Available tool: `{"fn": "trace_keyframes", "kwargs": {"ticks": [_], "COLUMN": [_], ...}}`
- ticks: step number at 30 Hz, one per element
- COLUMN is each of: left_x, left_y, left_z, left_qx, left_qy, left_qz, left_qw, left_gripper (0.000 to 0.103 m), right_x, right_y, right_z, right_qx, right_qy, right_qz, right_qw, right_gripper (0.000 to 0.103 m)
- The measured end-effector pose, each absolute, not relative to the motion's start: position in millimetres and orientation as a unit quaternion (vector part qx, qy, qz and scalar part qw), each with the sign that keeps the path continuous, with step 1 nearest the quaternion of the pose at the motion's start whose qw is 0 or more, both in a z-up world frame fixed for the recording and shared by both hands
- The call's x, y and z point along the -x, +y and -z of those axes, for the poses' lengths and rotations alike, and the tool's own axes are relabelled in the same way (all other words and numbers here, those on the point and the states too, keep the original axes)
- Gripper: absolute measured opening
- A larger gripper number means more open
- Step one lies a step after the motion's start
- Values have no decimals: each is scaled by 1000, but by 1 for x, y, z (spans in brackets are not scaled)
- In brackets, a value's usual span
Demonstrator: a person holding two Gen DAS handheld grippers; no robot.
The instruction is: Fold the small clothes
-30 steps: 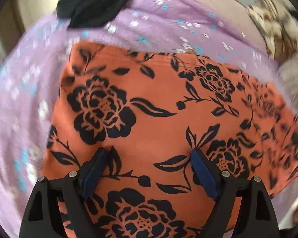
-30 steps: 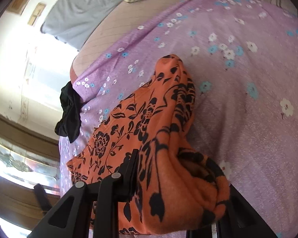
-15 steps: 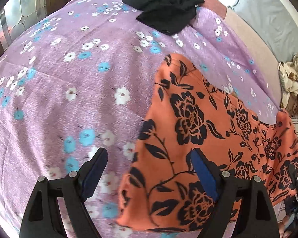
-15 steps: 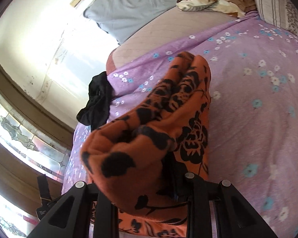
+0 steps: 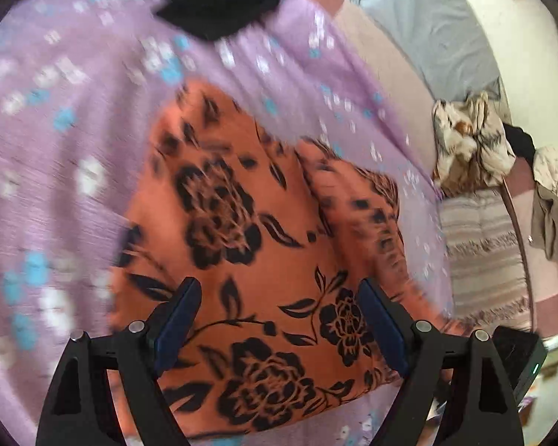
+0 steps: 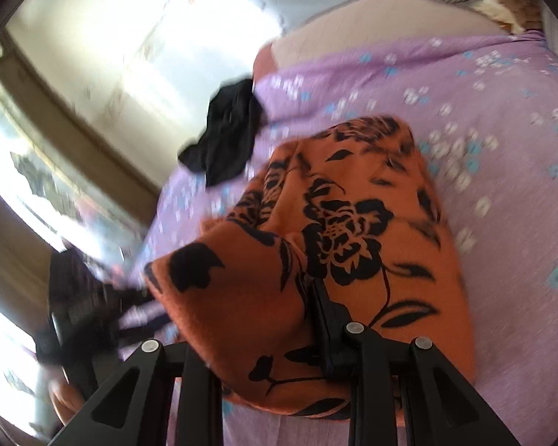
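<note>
Carrying a bunched fold of the orange floral garment (image 6: 353, 230), your right gripper (image 6: 268, 338) is clamping it and has swung it over the flat half since a second ago — the cloth is now lying doubled on the lilac bedsheet (image 5: 55, 171). Your left gripper (image 5: 279, 327) is hovering above it, jaws apart, gripping nothing. No writing is showing anywhere.

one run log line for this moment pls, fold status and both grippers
fold: underway | right gripper: shut on orange floral garment, carrying its edge over | left gripper: open above garment | surface: purple bedsheet
</note>
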State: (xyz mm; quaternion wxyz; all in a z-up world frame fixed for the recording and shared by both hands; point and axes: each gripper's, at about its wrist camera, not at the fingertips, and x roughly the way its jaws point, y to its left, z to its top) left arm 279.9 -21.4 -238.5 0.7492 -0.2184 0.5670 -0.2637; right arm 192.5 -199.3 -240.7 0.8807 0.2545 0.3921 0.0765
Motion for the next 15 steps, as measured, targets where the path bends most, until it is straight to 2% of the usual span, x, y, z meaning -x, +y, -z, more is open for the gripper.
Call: {"fn": "trace_keyframes", "kwargs": {"ticks": [2,8,15], "left_x": [-284,-288,-308], "left_y": [-27,-45,-79], "left_z": [248,232,248], "left_qx": [227,269,227], "left_qy": [585,556,576], "left_qz": [256,310,290], "left_qw": [736,723,729], "left_gripper": [86,87,87], "right_x": [-191,-181,-182], "right_y": [-191,-186,-164], "right_z": [248,247,244], "right_qx": [-231,-183,-94], "right_qy": [401,389,381], "right_qz": [-77,-85,-95], "right_qw": [883,899,915], "right_gripper": [28,28,28]}}
